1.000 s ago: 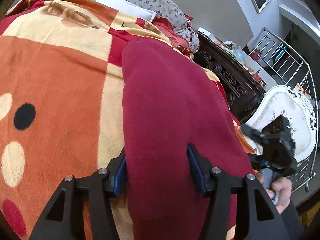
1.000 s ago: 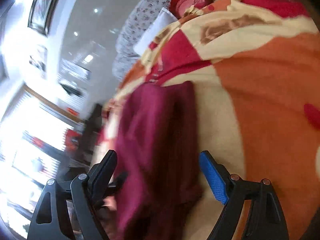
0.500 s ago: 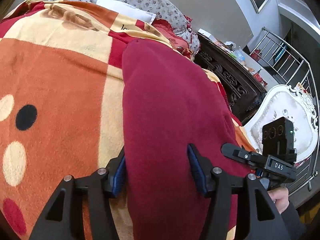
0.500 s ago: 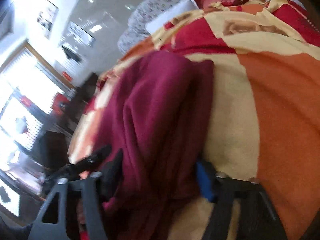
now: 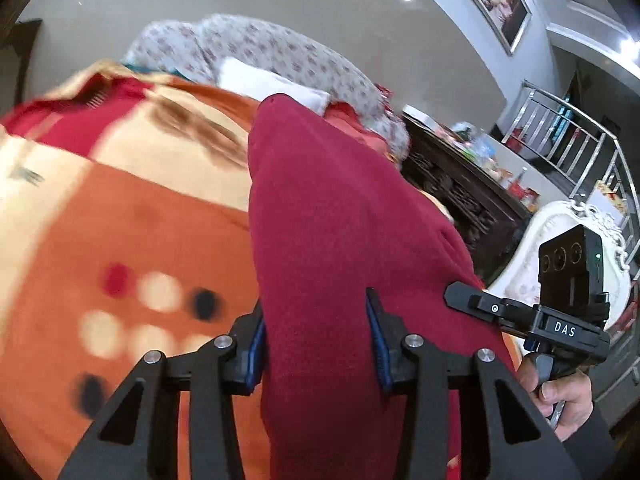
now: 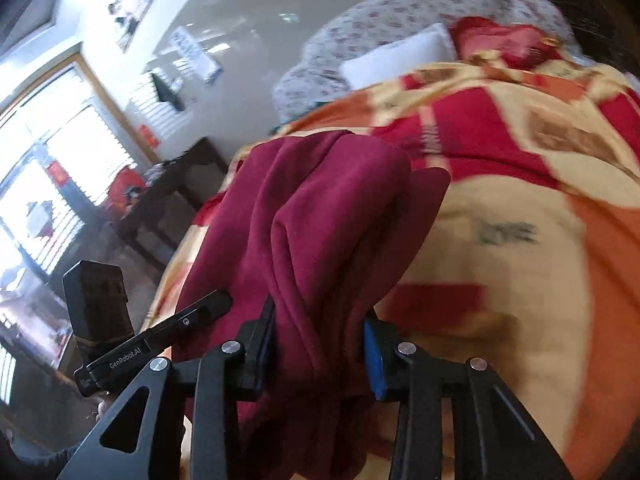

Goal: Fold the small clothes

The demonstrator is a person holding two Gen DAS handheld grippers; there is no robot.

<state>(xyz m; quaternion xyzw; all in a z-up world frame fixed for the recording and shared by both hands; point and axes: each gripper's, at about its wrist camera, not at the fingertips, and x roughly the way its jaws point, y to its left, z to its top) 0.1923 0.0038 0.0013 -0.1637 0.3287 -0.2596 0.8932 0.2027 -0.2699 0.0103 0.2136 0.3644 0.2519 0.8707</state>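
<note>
A maroon fleece garment (image 5: 340,220) lies lengthwise on the orange, cream and red blanket (image 5: 140,240), its near end raised. My left gripper (image 5: 316,344) is closing on that near end, and the cloth fills the gap between its blue pads. In the right wrist view the garment (image 6: 320,220) is bunched into folds, and my right gripper (image 6: 320,344) is closing on the bunch, pads pressing into it. The right gripper (image 5: 480,304) shows at the garment's right edge, held by a hand (image 5: 560,396). The left gripper (image 6: 200,308) shows at the lower left.
A floral quilt (image 5: 280,52) and a white pillow (image 5: 272,84) lie at the bed's far end. A dark carved wooden cabinet (image 5: 460,184), a white ornate chair (image 5: 560,240) and a metal railing (image 5: 580,140) stand to the right. Bright windows (image 6: 40,160) and a dark table (image 6: 172,192) are on the other side.
Both grippers rose and pulled back with the garment's near end. The right gripper's jaws narrowed from wide apart onto the bunched cloth. The left jaws narrowed slightly.
</note>
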